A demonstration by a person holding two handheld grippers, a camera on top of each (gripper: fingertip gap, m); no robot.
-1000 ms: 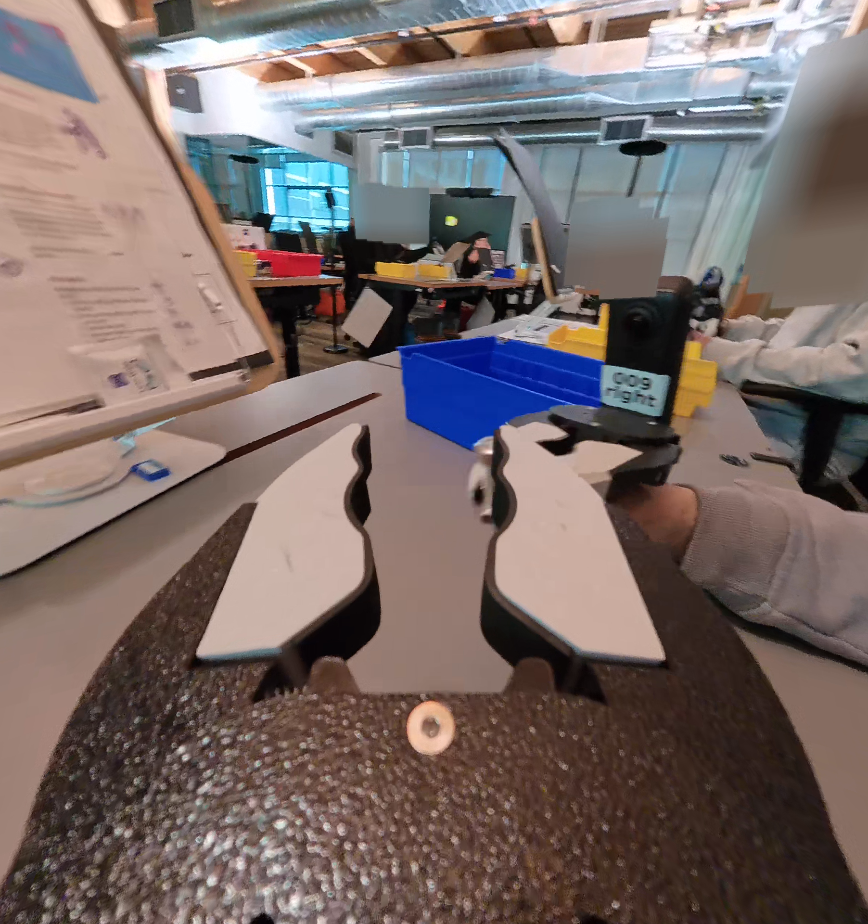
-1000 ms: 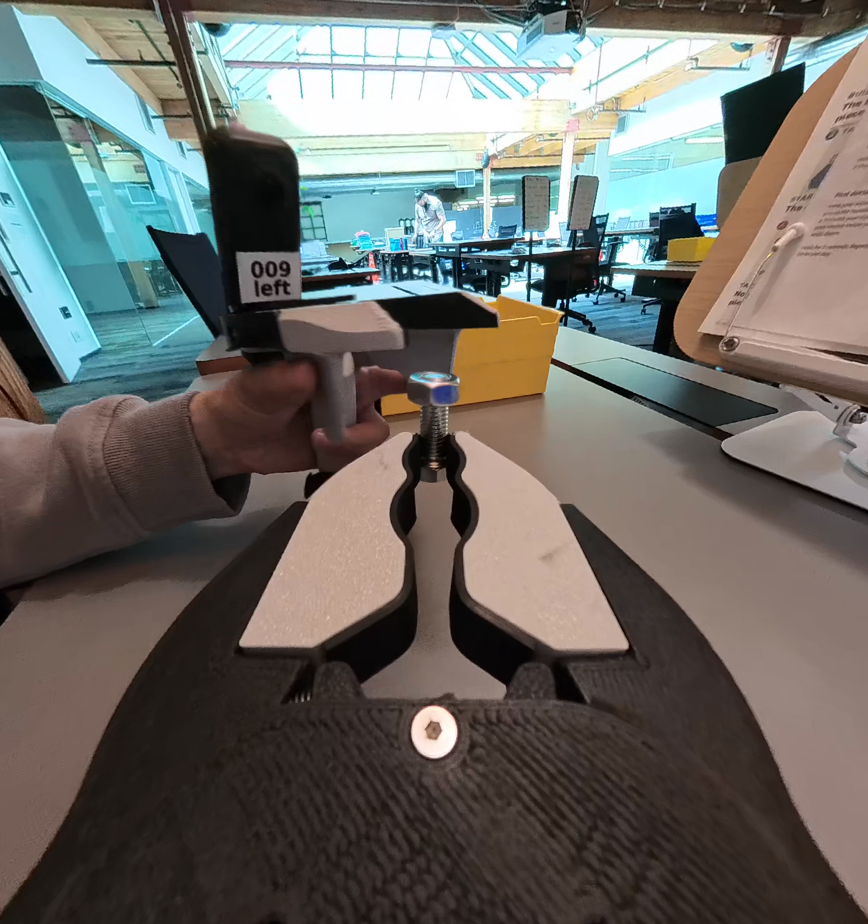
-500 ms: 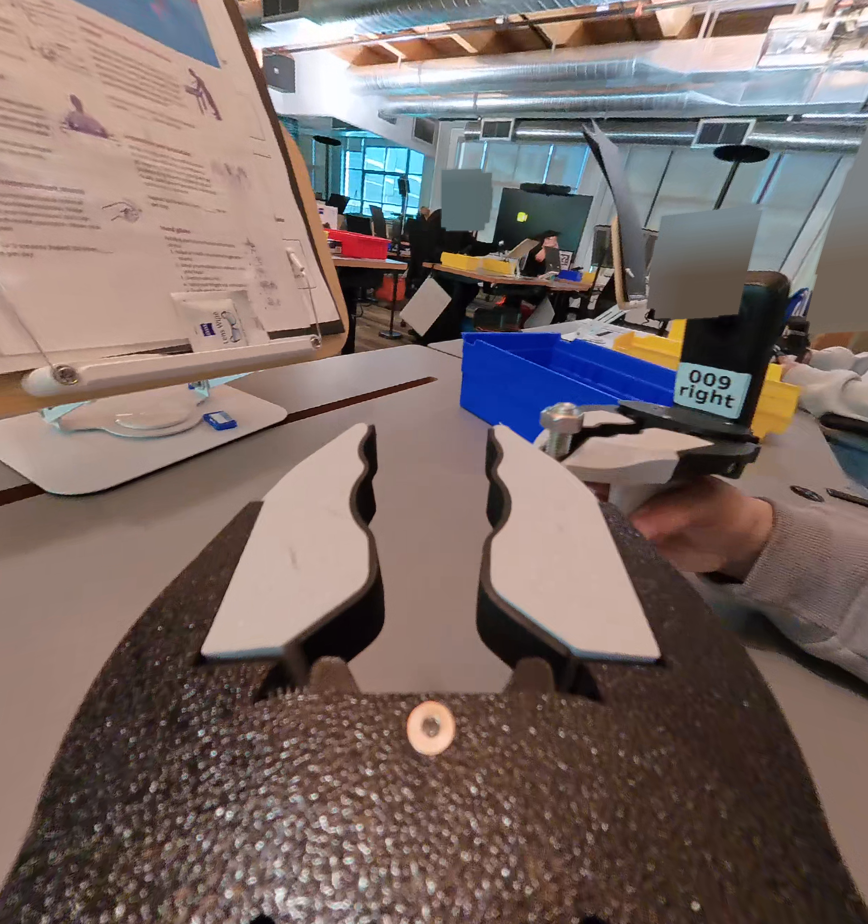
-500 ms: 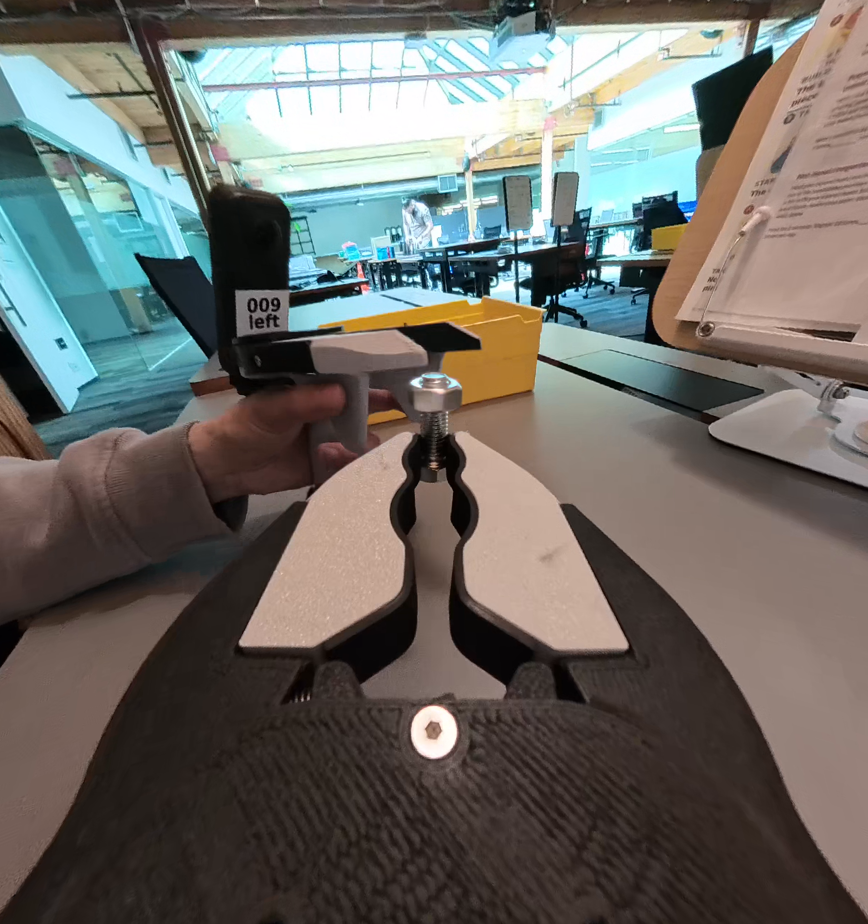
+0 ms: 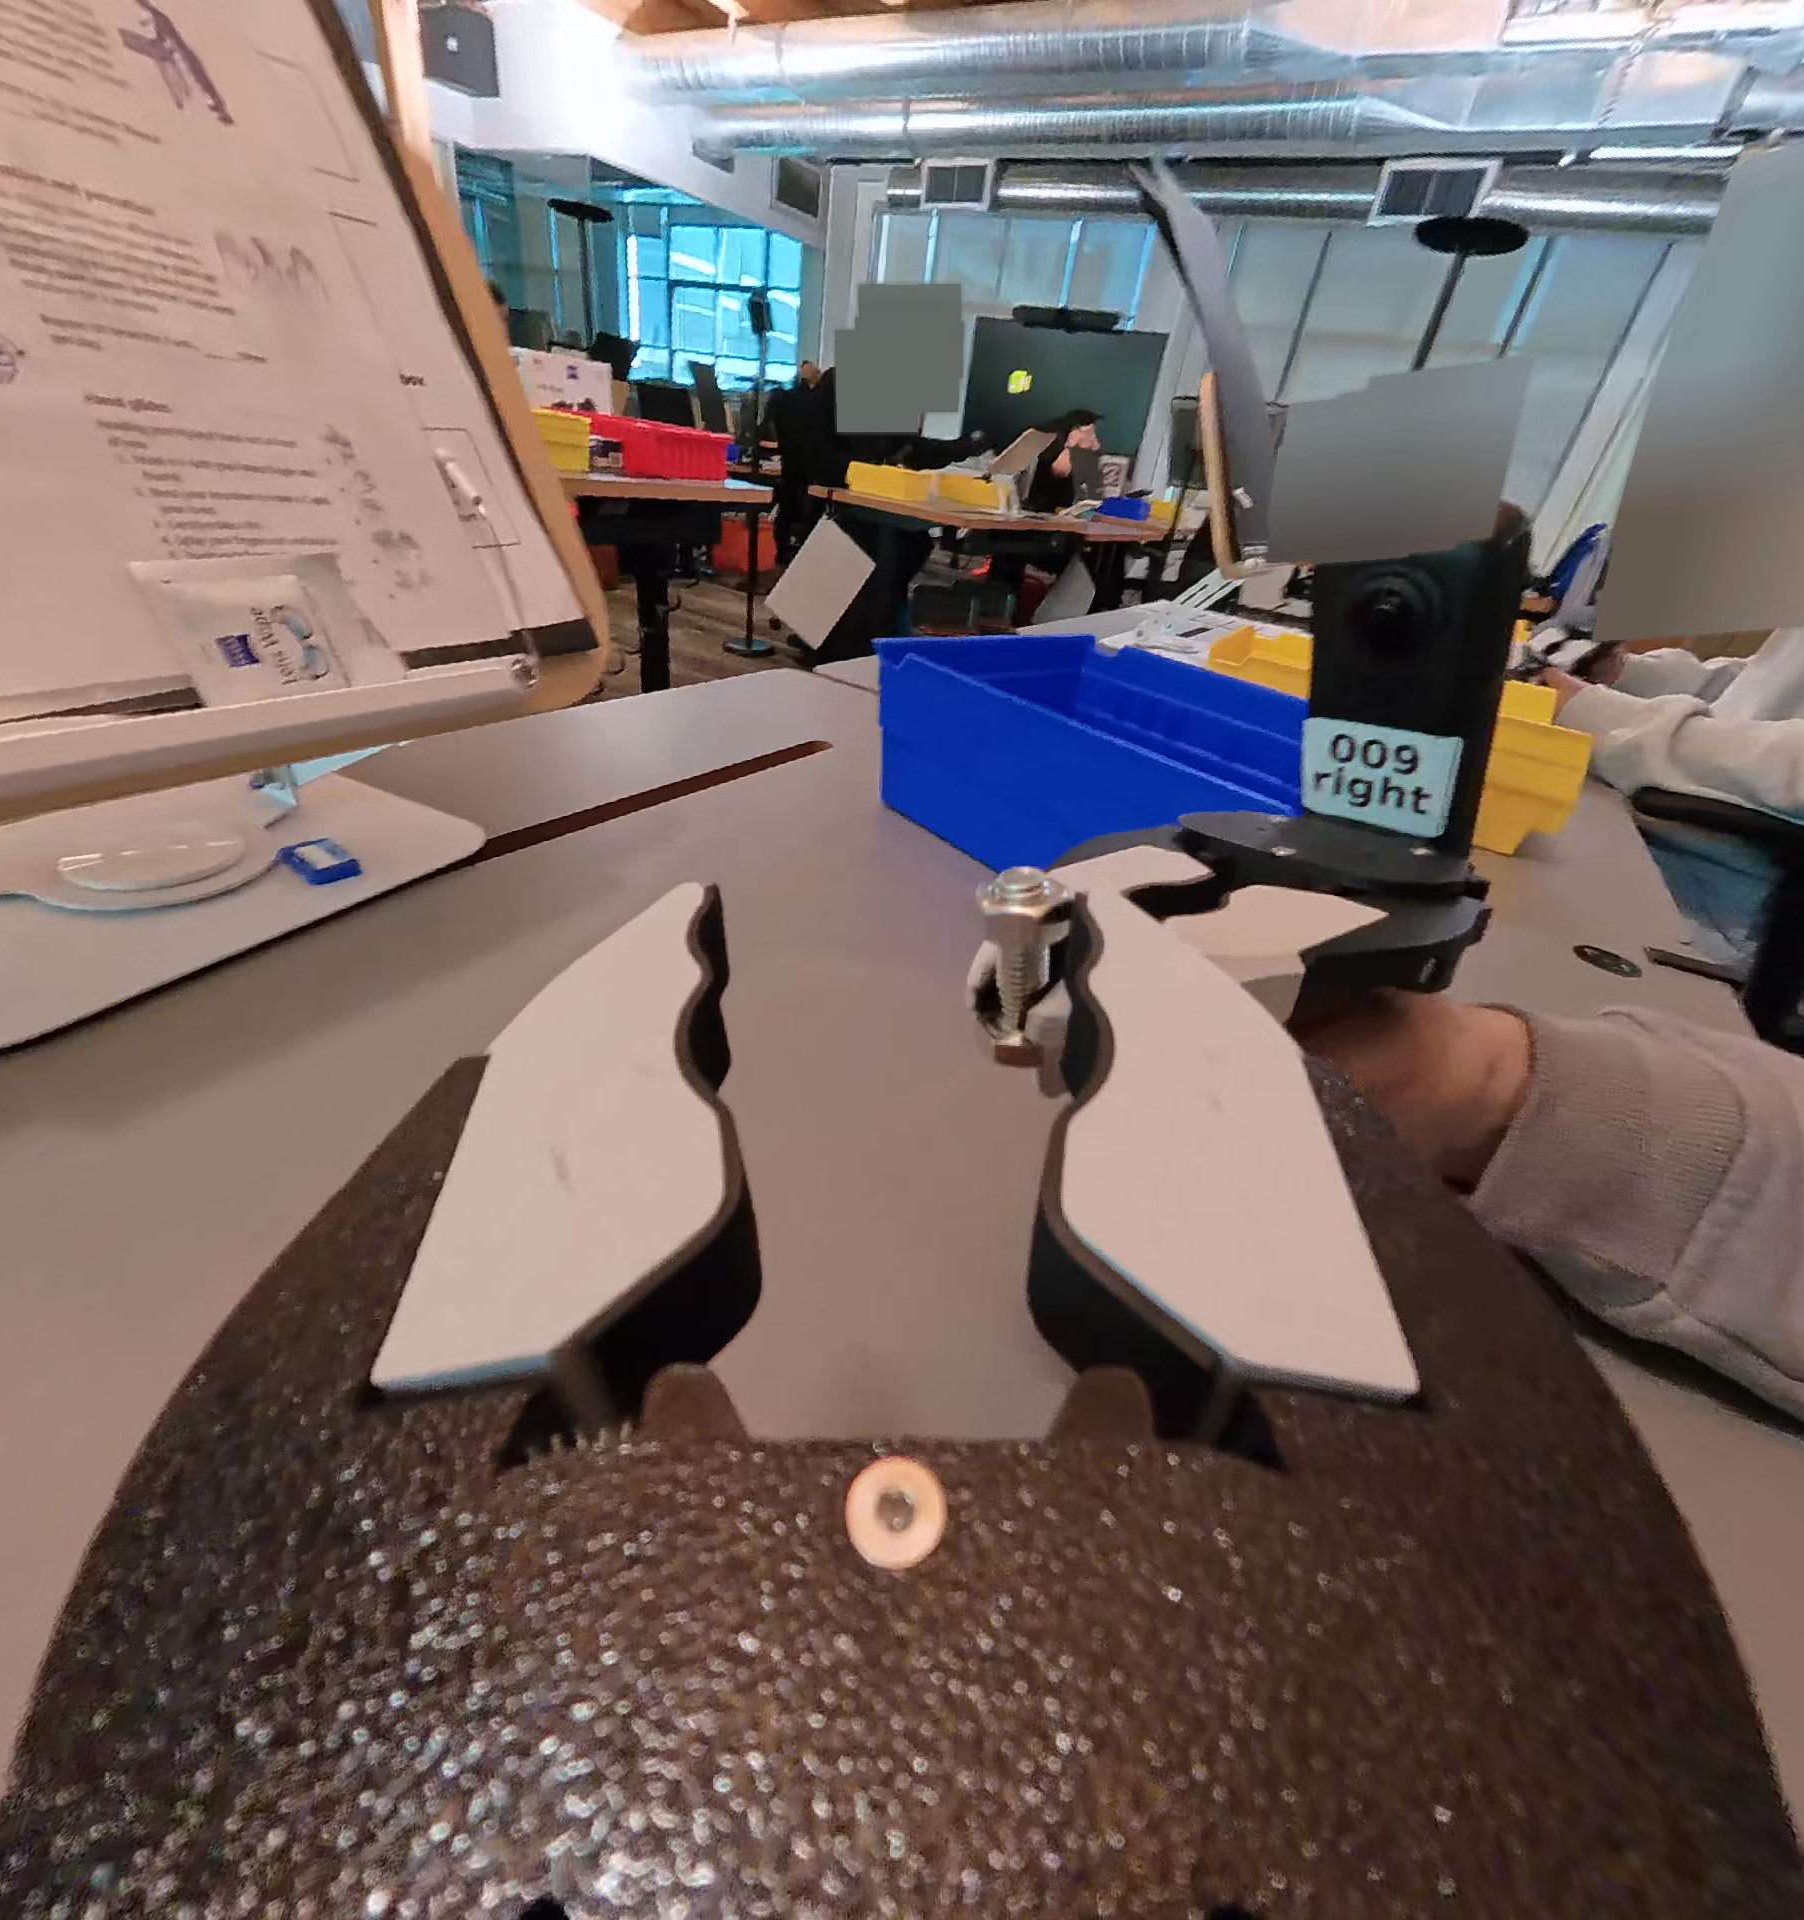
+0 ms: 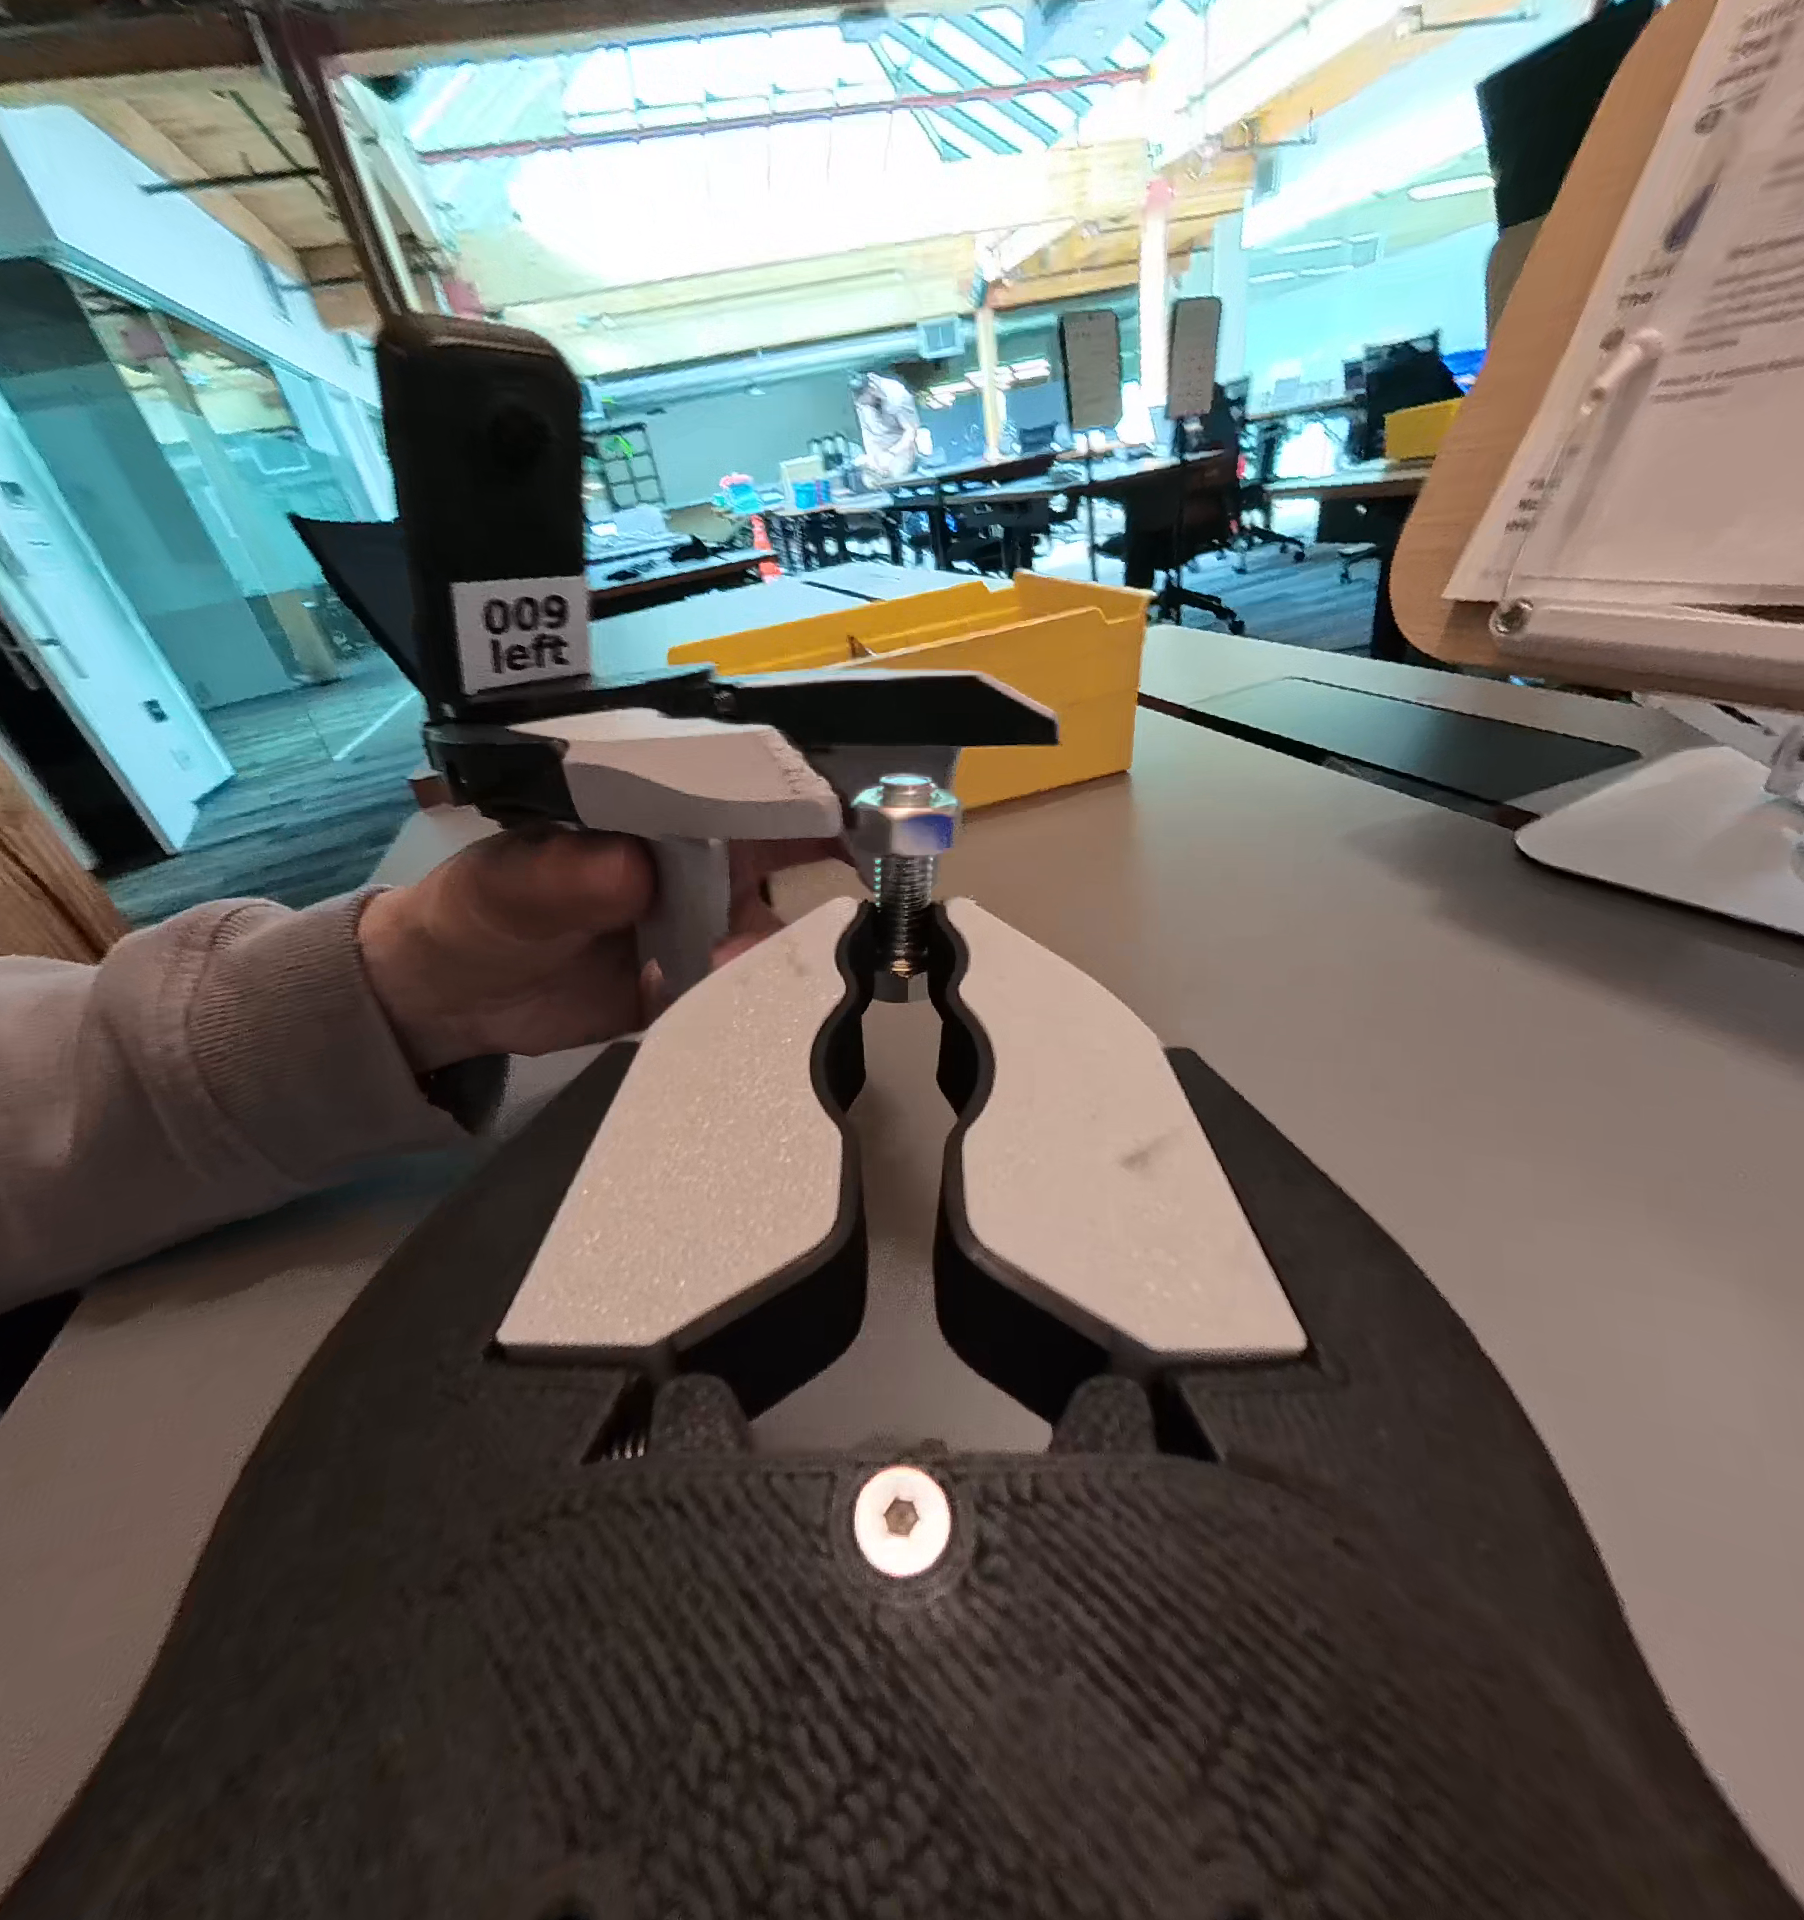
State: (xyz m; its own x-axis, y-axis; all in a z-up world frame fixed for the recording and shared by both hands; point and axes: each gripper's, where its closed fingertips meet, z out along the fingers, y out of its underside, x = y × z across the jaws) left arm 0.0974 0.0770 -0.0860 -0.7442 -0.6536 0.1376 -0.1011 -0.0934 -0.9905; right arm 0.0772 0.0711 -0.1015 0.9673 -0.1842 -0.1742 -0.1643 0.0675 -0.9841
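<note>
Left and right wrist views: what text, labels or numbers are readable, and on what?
I list what carries the writing, not the wording.
Pale label on the black camera by the blue bin: legible.
White label on the camera by the yellow bin: legible.
Printed sheets on the stand: blurred.
Packet on the stand's ledge: blue logo, small.
Sheets in the right wrist view: mostly blurred.

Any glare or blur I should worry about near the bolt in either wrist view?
Right wrist view: the skylight is blown out, but the bolt stays sharp, with a blue glint on its nut. Left wrist view: even light, the bolt slightly soft, the papers smeared, edges bent by the wide lens.
</note>
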